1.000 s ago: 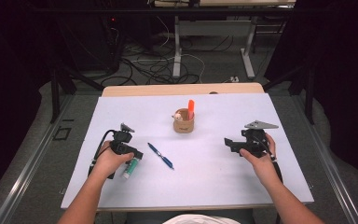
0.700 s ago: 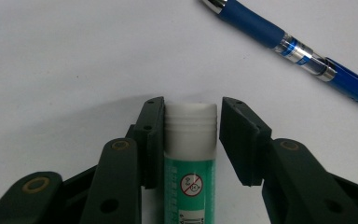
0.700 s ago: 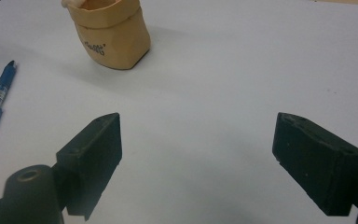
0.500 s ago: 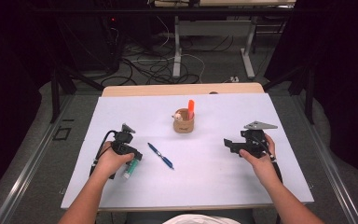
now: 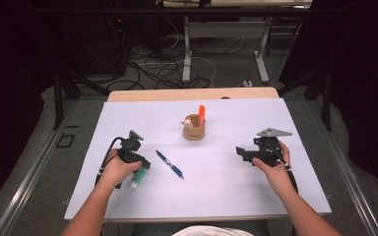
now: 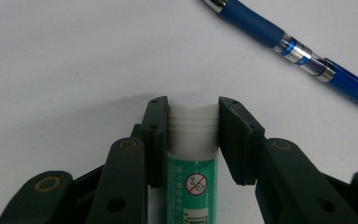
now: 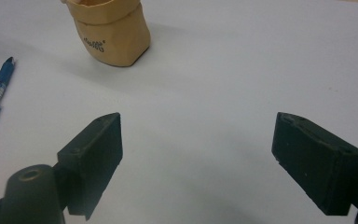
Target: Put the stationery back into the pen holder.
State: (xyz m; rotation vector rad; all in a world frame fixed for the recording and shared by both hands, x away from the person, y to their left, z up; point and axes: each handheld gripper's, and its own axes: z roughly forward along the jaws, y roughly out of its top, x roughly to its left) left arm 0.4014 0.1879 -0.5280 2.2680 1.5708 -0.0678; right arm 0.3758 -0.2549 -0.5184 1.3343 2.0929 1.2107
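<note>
The glue stick, left of the pen, has just been clamped by the closing left tongs. The right tongs are held released. A lift toward the cup seems called for next.

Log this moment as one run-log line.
left gripper: just closed on glue stick | right gripper: open, idle | blue pen: on table

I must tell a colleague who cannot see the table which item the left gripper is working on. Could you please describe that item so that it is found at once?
On the white table, look at its left side, where the left gripper has just been closing its jaws. Between them lies a glue stick, on the table to the left of the blue pen. Its green label and white cap set it apart from the slimmer pen.
</note>
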